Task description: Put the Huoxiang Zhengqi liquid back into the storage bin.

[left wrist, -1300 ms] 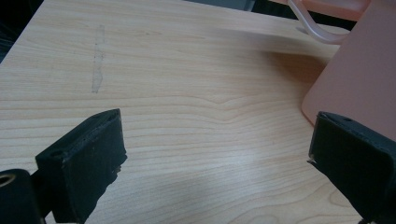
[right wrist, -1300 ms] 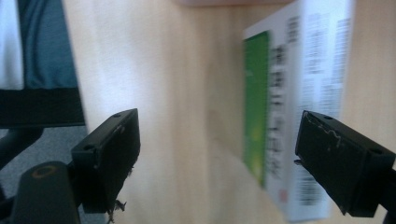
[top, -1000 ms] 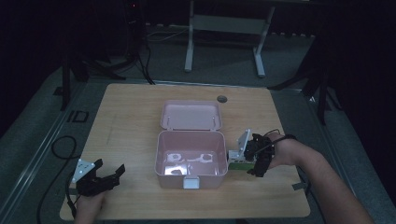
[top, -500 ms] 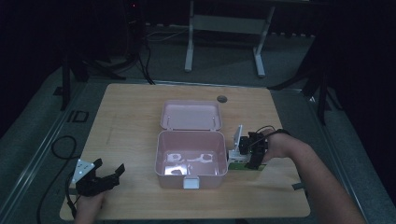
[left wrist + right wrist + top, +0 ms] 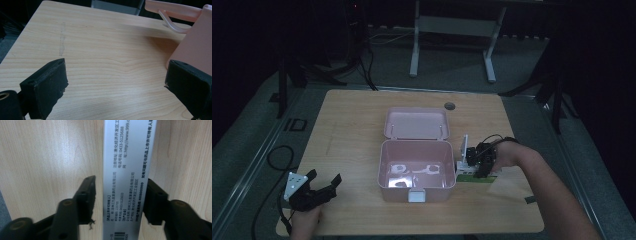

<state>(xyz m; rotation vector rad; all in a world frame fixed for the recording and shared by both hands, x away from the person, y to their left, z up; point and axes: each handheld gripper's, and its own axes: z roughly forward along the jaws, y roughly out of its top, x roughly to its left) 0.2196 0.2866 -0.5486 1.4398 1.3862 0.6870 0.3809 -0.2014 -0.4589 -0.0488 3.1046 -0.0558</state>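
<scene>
Carton [image 5: 128, 177] of medicine standing edge-up between the parted right tongs [image 5: 118, 195], beside the open pink box [image 5: 416, 170] on the bench [image 5: 352, 125]: centre, squeeze evenly on both faces, lift straight; left tongs [image 5: 115, 82] spread, idle, well clear.

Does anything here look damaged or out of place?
Mostly tidy. One small oddity: the black padding on one jaw of the right gripper looks frayed, with a loose tuft hanging beside the white printed box. The pink case sits open, seemingly intact.
</scene>
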